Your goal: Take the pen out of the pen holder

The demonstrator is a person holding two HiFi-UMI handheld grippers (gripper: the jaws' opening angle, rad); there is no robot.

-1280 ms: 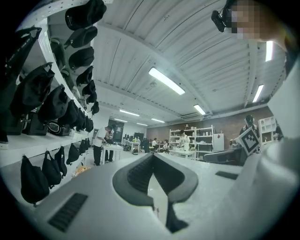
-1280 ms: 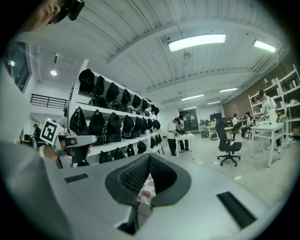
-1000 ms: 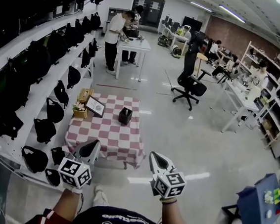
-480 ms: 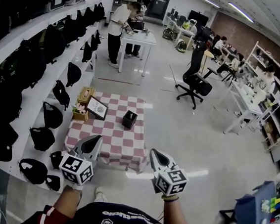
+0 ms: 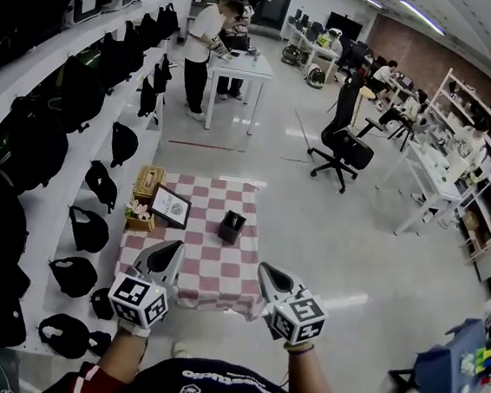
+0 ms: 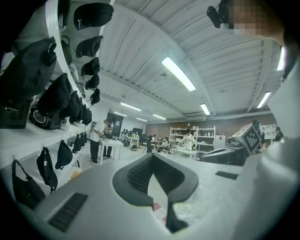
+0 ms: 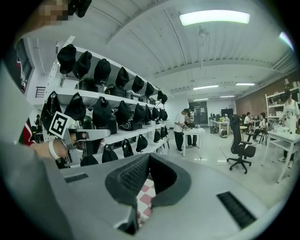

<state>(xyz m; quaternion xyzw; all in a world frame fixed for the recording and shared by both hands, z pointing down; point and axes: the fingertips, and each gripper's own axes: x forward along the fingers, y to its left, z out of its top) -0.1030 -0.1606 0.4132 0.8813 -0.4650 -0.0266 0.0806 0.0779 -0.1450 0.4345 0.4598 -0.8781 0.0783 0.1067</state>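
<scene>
Head view has the pen holder [image 5: 231,225], a small dark open-topped box, standing on the checked table [image 5: 187,274] toward its far right. A framed picture [image 5: 171,206] stands just to its left, and a wooden crate [image 5: 145,191] sits at the far left edge. From here I cannot make out the pen itself. It is too small at this range, and the holder's mouth just looks dark.

The person holds both tools over the near edge of the table, well apart from the holder. The left gripper [image 5: 171,248] has its jaws together with nothing in them. The right gripper [image 5: 266,272] is likewise closed and empty, with only checked cloth showing past its pads.

I'd expect a pen to be light, stiff and slim, with a smooth barrel that could twist or slide out of a loose pinch. The best hold is probably across the barrel where it stands above the rim, drawn straight up. The holder looks light too, so it may tip or come along if the pen drags on its wall.
</scene>
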